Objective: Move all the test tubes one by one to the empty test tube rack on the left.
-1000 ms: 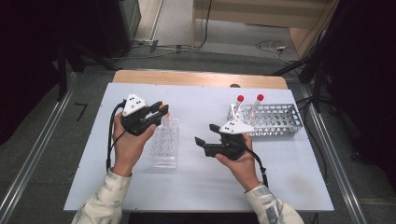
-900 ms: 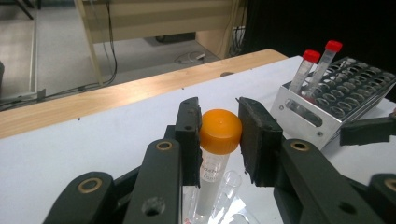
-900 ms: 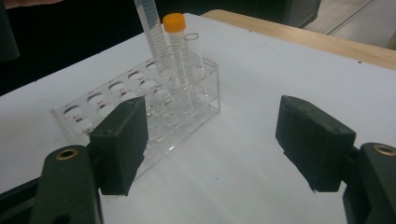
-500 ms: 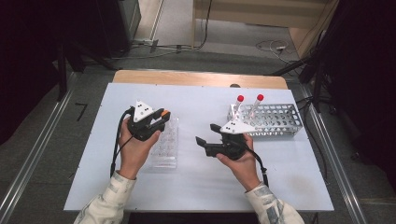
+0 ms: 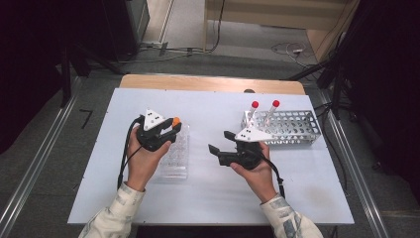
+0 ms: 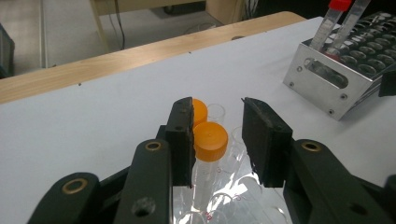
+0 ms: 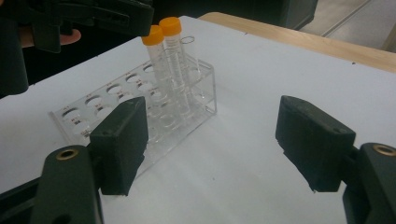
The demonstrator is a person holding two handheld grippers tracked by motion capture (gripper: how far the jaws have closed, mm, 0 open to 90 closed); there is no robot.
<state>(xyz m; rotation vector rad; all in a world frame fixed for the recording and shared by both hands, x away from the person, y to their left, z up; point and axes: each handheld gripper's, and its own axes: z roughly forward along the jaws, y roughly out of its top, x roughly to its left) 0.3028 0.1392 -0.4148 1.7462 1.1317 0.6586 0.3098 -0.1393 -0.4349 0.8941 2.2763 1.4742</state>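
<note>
A clear plastic rack lies on the white table left of centre. Two orange-capped tubes stand upright in holes at its far end. My left gripper hovers over that end. Its jaws have just been opening and now stand open, with the nearer orange-capped tube between them. The cap sits against the left pad, with a gap to the right pad. My right gripper is open beside the rack, pointing left at it, with nothing between its jaws.
A metal rack stands at the right rear with two red-capped tubes leaning in its left end. A wooden strip runs along the table's far edge. Bare table lies between the two racks.
My left gripper's jaws have parted from the orange-capped tube, which stays in the clear rack. The left hand has shifted slightly. The right gripper has not moved.
</note>
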